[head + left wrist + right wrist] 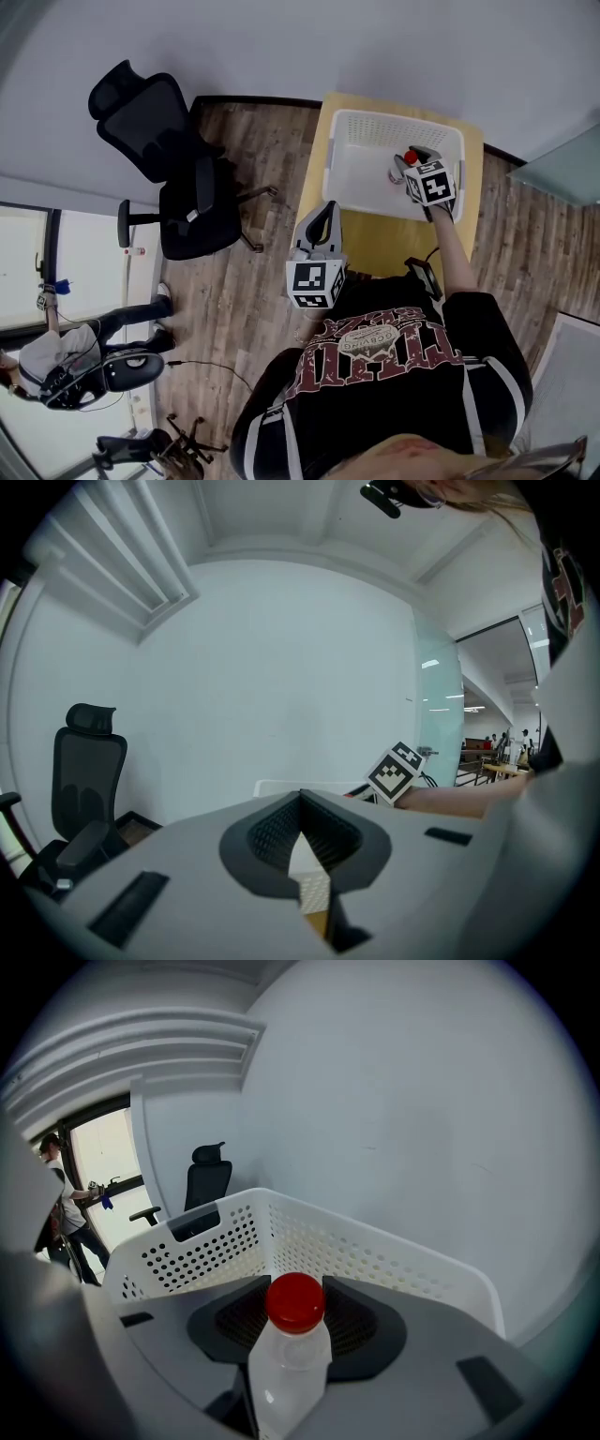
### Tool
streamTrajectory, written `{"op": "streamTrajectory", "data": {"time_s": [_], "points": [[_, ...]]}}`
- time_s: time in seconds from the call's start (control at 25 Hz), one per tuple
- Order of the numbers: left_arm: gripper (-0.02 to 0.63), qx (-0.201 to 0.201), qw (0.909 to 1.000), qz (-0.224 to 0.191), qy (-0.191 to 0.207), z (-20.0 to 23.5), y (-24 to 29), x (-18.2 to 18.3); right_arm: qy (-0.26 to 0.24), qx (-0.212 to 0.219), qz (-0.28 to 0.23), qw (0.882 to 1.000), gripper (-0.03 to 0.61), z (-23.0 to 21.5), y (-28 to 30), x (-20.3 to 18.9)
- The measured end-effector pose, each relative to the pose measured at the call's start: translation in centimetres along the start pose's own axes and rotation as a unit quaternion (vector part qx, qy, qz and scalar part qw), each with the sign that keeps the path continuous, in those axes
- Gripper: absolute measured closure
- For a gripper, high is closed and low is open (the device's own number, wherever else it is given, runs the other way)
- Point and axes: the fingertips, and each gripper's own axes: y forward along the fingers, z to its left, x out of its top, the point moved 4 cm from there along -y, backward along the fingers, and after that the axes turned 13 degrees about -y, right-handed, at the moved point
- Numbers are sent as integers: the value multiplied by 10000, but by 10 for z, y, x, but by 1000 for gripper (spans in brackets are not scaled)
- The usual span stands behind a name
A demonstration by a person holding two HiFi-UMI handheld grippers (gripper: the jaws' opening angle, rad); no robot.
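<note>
The right gripper [295, 1314] pinches a clear plastic bottle [287, 1377] just under its red cap [295, 1299], holding it upright over the white perforated basket [375, 120] at the far end of the yellow table [382, 242]. The left gripper [301, 801] hangs at the table's near left edge, its jaws pressed together on nothing, with a black office chair [176, 178] to the left.

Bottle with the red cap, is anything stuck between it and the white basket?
Nothing visible is. The right gripper has its jaws closed on the bottle near its red cap, above the open white basket. The part of the basket's inside that shows is bare.
</note>
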Motion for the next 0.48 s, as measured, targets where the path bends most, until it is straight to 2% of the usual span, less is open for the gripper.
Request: {"op": "streamTrajectory", "data": {"time_s": [0.48], "points": [[586,-180,9998,23,60,-15,0,-2,-39,104,-294,9995,413,2,-28,6]]}}
